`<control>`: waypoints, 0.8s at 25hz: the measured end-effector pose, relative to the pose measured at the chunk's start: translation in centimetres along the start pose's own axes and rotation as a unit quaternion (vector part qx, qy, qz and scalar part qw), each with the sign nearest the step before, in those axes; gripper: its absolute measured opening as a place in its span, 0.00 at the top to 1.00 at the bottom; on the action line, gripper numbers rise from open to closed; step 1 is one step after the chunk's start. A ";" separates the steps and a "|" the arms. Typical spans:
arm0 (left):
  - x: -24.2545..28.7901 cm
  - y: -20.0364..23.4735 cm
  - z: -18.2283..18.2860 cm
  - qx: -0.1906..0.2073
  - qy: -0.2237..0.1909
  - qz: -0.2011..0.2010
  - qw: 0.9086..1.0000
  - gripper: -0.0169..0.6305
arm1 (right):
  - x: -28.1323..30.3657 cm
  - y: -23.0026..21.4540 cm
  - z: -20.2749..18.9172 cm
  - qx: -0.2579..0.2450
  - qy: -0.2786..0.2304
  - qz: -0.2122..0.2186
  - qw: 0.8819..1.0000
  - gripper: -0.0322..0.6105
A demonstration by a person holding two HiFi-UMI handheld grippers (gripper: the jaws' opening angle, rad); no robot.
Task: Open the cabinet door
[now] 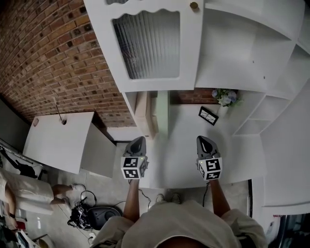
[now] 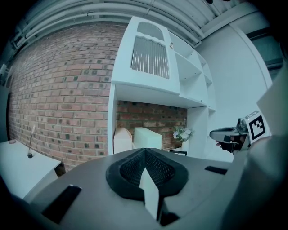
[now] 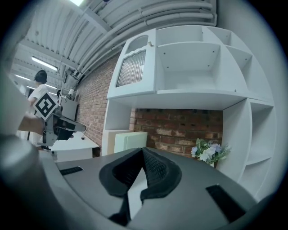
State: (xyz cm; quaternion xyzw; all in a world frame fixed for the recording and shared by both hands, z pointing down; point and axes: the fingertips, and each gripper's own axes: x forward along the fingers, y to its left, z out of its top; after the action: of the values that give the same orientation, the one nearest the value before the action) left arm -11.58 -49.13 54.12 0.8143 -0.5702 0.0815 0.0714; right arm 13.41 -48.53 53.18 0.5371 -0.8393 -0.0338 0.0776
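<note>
A: Your left tongs and right tongs are both pressed together with nothing between them. You hold them side by side at the white counter.

B: Neither touches anything. The cabinet door, white with ribbed glass, hangs above and ahead of you, well apart from both.

A: Its round knob sits on the right edge. The door looks shut.
</note>
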 end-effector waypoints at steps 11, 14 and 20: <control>-0.1 1.4 0.8 0.003 -0.006 -0.007 1.000 0.93 | 2.2 0.0 4.4 -0.023 -0.025 0.001 0.999 0.93; -0.4 1.8 0.9 0.002 -0.009 -0.007 1.000 0.93 | 3.1 -0.1 6.7 -0.038 -0.042 0.000 0.998 0.93; -0.8 2.1 0.8 0.001 -0.011 -0.009 1.000 0.93 | 4.7 -0.7 12.4 -0.075 -0.085 -0.008 0.994 0.93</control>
State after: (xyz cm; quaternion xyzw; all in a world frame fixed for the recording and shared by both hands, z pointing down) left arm -13.82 -49.25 53.18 0.8204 -0.5635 0.0725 0.0651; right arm 10.00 -53.45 41.30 0.5313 -0.8339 -0.1424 0.0459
